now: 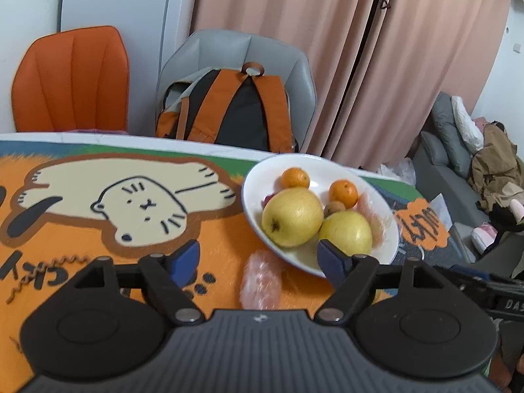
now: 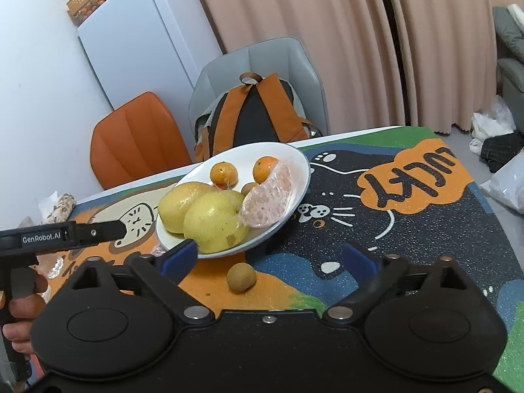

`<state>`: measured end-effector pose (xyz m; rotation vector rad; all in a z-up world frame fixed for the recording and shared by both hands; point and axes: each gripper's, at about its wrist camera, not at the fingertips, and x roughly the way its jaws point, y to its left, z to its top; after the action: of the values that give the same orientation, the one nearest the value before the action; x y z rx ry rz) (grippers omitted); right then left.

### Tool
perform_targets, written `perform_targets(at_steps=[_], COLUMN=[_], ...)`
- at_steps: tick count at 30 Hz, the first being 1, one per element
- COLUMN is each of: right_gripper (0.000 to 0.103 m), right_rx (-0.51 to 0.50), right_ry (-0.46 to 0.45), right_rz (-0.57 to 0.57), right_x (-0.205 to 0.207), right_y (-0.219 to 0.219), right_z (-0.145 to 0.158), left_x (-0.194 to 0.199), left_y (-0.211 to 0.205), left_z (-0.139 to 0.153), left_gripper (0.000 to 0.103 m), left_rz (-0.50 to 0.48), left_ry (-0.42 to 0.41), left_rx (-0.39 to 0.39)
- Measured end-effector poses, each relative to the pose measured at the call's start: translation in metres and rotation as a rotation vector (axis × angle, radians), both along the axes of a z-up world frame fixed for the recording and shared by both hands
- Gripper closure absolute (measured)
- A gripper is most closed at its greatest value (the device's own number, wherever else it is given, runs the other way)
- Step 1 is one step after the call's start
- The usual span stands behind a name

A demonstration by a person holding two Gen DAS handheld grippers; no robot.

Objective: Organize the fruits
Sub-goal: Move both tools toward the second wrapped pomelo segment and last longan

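A wrapped pink fruit piece (image 1: 261, 280) is seen on the counter (image 1: 98, 262) beside the plate (image 1: 252, 203), between the released left gripper (image 1: 258, 257); it is probably soft and slippery, best taken gently across its middle. The right gripper (image 2: 271, 257) is spread around a small brown fruit (image 2: 241, 277)

One white plate (image 2: 303, 163), with two yellow pears (image 2: 214, 224) and two small oranges (image 2: 223, 173) on it. Two wrapped pink pomelo segments: one on the plate (image 2: 267, 204), one on the mat (image 1: 260, 280). Two small brown fruits, one on the plate (image 2: 249, 189) and one on the mat (image 2: 241, 277); two chairs (image 2: 137, 137), one backpack (image 2: 253, 114), one fridge (image 2: 144, 39).
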<state>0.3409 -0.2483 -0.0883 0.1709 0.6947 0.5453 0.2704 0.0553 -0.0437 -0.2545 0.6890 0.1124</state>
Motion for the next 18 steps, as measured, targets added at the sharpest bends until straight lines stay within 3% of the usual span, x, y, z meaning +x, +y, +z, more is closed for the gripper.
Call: perform_targets(at_steps=[5, 18], right_gripper=[0.0, 0.0], right_rx=[-0.015, -0.019], right_ry=[-0.006, 0.027], right_rz=[0.022, 0.022], right_x=[-0.009, -0.012], right_y=[0.004, 0.013], right_z=[-0.004, -0.019], left_x=[-0.008, -0.008], left_y=[-0.003, -0.007], left_z=[-0.008, -0.032], left_gripper=[0.022, 0.018], left_rz=[-0.004, -0.007], left_ry=[0.009, 0.047], left_rx=[-0.001, -0.004])
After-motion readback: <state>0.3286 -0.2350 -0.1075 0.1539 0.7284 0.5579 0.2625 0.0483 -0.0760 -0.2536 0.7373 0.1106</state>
